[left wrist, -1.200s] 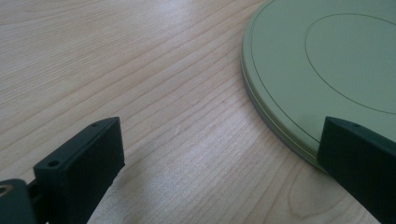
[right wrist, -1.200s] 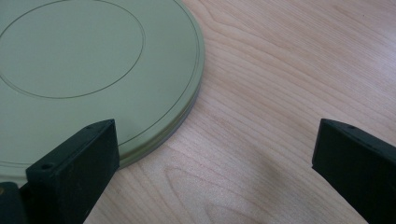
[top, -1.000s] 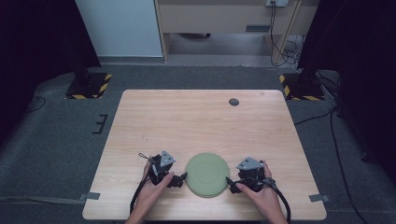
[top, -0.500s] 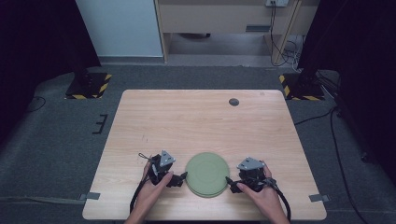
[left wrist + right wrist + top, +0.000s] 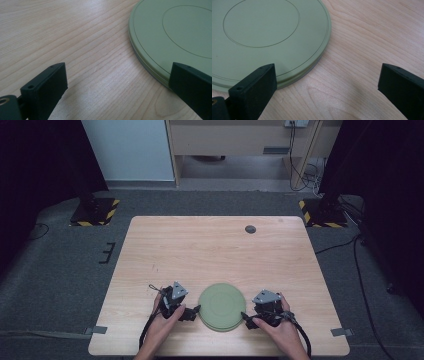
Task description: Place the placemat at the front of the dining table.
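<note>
Nothing has shifted: your left tool (image 5: 194,312) and right tool (image 5: 246,319), both open, flank the plate (image 5: 221,306) at nine and three o'clock. Next, close on its rim.

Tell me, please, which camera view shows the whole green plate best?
The high view: the green plate appears there complete, lying flat on the table between the left gripper and the right gripper. The left gripper view and the right gripper view each show part of its rim and inner ring, closer.
</note>
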`<state>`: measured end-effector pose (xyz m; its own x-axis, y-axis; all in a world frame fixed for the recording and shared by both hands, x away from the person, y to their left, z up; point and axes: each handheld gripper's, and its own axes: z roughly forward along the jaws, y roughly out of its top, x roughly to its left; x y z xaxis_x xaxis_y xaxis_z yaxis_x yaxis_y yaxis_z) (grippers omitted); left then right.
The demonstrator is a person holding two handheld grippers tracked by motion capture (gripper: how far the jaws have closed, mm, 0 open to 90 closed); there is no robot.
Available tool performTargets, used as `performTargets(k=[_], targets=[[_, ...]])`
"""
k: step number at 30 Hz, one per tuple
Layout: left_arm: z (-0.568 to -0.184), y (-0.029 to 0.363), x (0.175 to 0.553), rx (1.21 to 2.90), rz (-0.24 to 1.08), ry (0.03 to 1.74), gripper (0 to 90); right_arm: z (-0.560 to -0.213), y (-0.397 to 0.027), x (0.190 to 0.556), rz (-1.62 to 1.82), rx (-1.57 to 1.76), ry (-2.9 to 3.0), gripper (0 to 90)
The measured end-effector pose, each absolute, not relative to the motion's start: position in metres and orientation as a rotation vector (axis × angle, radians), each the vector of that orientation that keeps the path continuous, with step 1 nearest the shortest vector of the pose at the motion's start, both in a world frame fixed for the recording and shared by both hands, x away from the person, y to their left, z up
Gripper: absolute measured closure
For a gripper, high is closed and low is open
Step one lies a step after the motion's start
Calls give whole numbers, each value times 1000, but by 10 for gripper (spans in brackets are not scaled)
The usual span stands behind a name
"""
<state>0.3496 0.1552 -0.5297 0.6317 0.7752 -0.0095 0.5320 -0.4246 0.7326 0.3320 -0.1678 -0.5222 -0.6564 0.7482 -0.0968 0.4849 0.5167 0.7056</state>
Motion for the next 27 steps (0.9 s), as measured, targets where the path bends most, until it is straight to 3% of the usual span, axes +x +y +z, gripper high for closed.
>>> performTargets(k=[20, 27], targets=[[-531, 154, 352, 2103, 460, 1043, 1, -522, -166, 337, 901, 1068, 2291, 10], [-530, 154, 350, 2107, 448, 1040, 29, -522, -167, 335, 907, 1066, 2336, 49]])
